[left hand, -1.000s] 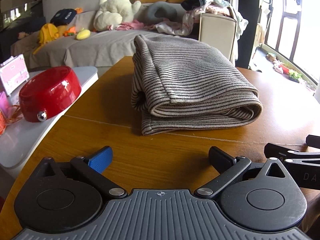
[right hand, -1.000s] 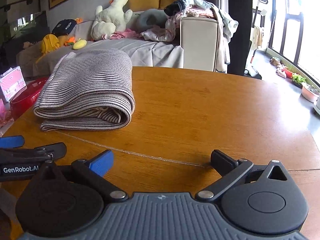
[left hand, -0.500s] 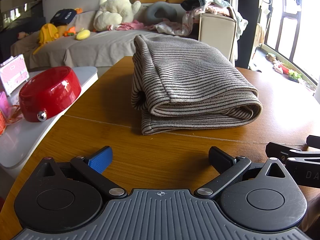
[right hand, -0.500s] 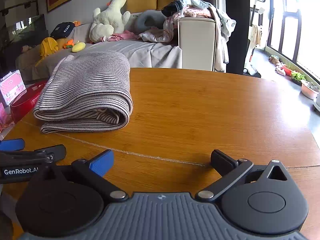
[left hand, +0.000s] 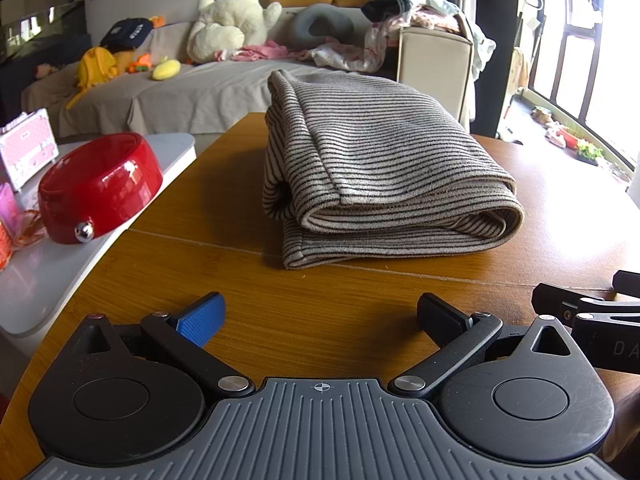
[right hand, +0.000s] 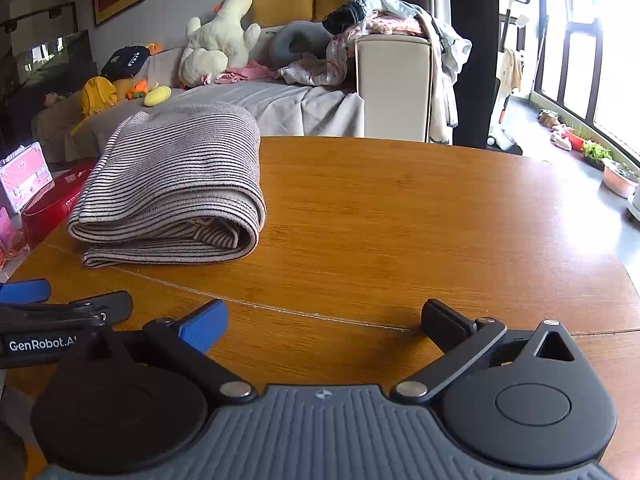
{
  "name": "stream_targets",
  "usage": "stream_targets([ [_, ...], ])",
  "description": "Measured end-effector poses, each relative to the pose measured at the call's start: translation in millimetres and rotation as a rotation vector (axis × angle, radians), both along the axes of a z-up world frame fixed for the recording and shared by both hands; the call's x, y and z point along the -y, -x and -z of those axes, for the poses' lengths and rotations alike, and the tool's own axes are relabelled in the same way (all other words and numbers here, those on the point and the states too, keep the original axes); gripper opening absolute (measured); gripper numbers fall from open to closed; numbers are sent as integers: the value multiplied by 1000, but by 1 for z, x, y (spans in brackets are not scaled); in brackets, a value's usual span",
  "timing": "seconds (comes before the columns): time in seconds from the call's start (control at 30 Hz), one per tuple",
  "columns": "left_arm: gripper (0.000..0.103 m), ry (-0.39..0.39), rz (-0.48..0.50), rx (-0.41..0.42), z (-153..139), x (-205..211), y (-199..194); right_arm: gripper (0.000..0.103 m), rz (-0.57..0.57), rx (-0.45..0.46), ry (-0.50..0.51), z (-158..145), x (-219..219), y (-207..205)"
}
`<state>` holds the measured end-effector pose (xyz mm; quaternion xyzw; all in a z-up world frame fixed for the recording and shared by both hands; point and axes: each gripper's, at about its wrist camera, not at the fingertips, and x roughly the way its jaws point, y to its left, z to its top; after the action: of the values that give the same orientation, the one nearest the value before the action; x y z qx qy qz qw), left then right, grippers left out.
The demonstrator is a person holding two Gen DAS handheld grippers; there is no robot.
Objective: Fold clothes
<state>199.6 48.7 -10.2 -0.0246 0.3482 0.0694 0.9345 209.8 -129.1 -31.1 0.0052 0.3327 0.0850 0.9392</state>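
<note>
- The striped garment [left hand: 380, 176] lay folded on the bench [right hand: 420, 220], at twelve o'clock from the left claw [left hand: 320, 312].
- Both claws, the right claw [right hand: 324, 316] included, gaped wide and empty.
- Folding looked finished; next likely a fresh garment.

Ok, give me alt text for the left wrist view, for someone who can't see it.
A folded striped garment lies on a round wooden table, ahead of the open, empty left claw. A red bowl sits on a white side table at left; the right claw shows at the right edge.

low tabletop views, side by side, sharing garment [left hand: 376, 168]
</note>
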Motion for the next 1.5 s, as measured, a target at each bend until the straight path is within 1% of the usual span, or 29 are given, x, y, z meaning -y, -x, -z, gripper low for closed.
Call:
stream_targets([
  [1.5,103,1,2,2,0,-3,-2,103,2,2,-9,0,3,1],
])
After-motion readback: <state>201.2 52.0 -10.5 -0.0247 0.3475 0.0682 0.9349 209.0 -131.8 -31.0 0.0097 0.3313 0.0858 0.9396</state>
